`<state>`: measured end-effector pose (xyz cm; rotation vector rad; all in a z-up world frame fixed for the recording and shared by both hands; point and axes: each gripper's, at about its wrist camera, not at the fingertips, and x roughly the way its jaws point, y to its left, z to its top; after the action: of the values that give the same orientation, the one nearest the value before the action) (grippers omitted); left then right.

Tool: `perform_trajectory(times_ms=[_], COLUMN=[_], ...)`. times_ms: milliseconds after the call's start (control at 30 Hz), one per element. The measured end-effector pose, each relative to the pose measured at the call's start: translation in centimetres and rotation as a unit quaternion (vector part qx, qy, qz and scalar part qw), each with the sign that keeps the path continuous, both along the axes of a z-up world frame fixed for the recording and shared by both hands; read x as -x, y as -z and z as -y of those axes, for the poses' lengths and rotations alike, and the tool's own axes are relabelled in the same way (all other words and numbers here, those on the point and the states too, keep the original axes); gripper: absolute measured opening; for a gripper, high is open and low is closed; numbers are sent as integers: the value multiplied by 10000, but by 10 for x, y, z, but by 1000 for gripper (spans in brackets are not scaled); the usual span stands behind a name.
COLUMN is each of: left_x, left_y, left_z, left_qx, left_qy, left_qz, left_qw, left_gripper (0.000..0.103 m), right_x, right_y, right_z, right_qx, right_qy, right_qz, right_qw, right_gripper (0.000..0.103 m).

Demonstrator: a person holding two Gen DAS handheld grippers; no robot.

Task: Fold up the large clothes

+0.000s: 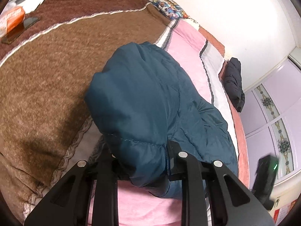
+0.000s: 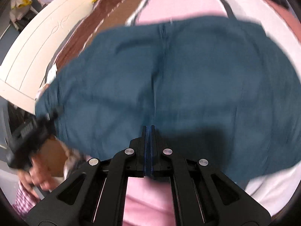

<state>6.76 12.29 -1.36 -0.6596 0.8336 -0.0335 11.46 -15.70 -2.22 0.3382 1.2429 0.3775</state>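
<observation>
A teal jacket is seen at the centre of both views, spread on a pink sheet, with a brown blanket to its left. In the left wrist view a thick fold of the jacket is clamped by the left gripper at lower centre. In the blurred right wrist view the right gripper is closed, pads together, at the jacket's near edge; whether cloth is pinched cannot be told.
</observation>
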Motion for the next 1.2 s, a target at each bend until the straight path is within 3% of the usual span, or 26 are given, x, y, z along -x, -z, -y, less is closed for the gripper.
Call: perform_trajectory(times_ms=[167, 333, 500, 633, 700, 767, 833, 867, 933, 1033, 1200], left_x=[-2, -1, 5, 9, 11, 11, 12, 11, 11, 11, 6], left_y=[-18, -50, -88, -104, -106, -105, -103, -101, -99, -96, -81], left_z=[18, 63, 131, 172, 192, 206, 219, 226, 237, 260, 299], left_qx=[-176, -614, -1383, -1730, -1927, -2059, -2168, -2209, -2291, -2426, -2609], left_qy=[155, 619, 1313, 1734, 1922, 2058, 2185, 2258, 2388, 2604, 2972], left_qz=[99, 495, 1099, 1364, 1422, 1454, 1484, 1486, 1471, 1460, 1350], left_qw=[9997, 9950, 9755, 9599, 9517, 9456, 9398, 9371, 9321, 9231, 9085], left_gripper=[22, 21, 21, 21, 21, 21, 21, 21, 21, 21, 21], right_x=[-8, -23, -9, 22, 41, 53, 56, 54, 41, 19, 14], right_y=[34, 52, 29, -28, -52, -55, -41, -27, 0, 29, 40], right_z=[-4, 1, 6, 63, 118, 190, 244, 265, 274, 262, 259], right_qx=[-93, -252, -63, -362, 57, 479, 613, 423, 12, -533, -858], right_qy=[14, 89, -10, 485, 1134, 2121, 2886, 3059, 2910, 2631, 2597], right_qz=[-238, -319, 24, 891, 1452, 1569, 1286, 1094, 572, 211, 122], right_qw=[9997, 9991, 10000, 9942, 9829, 9634, 9468, 9448, 9550, 9631, 9618], right_gripper=[2, 0, 2, 2, 2, 4, 9, 8, 8, 8, 8])
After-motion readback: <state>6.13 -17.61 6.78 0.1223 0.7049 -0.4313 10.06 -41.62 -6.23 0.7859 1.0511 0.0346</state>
